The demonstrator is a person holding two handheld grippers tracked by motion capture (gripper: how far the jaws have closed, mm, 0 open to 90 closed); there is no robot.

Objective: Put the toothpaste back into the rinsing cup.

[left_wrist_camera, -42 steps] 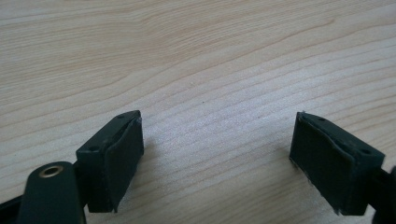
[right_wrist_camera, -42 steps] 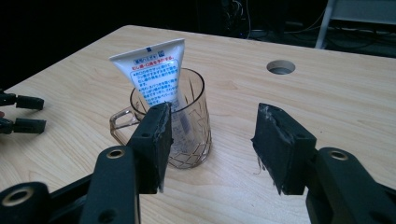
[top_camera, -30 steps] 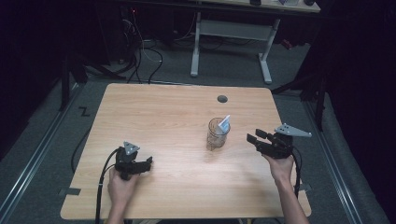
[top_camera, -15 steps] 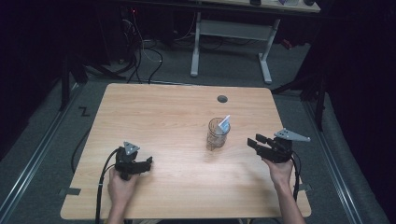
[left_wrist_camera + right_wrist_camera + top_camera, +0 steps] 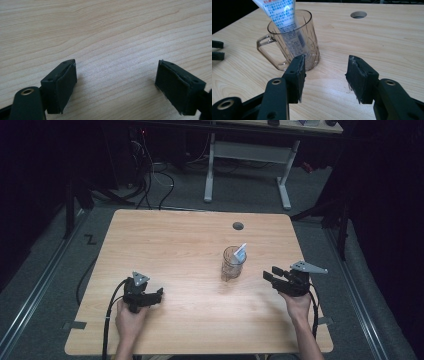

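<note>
A clear plastic mug [image 5: 232, 263] [image 5: 294, 47] with a handle stands upright on the wooden table [image 5: 175, 245], right of its middle. A white tube with blue print [image 5: 240, 253] [image 5: 284, 17] leans inside it, sticking out of the top. My right gripper [image 5: 269, 276] [image 5: 325, 75] hovers just right of the mug, pointing at it, open with nothing between its pads; its jaws have just been closing a little. My left gripper [image 5: 157, 293] [image 5: 116, 80] rests low over the table's front left, open wide over bare wood.
A round cable hole [image 5: 238, 226] [image 5: 358, 14] sits in the table's far right part. Beyond the table stands a white desk frame [image 5: 247, 165] amid cables on a dark floor. Bare wood stretches between the two grippers.
The right gripper has drifted slightly down and toward the table's front. Left hand and mug have not moved.
</note>
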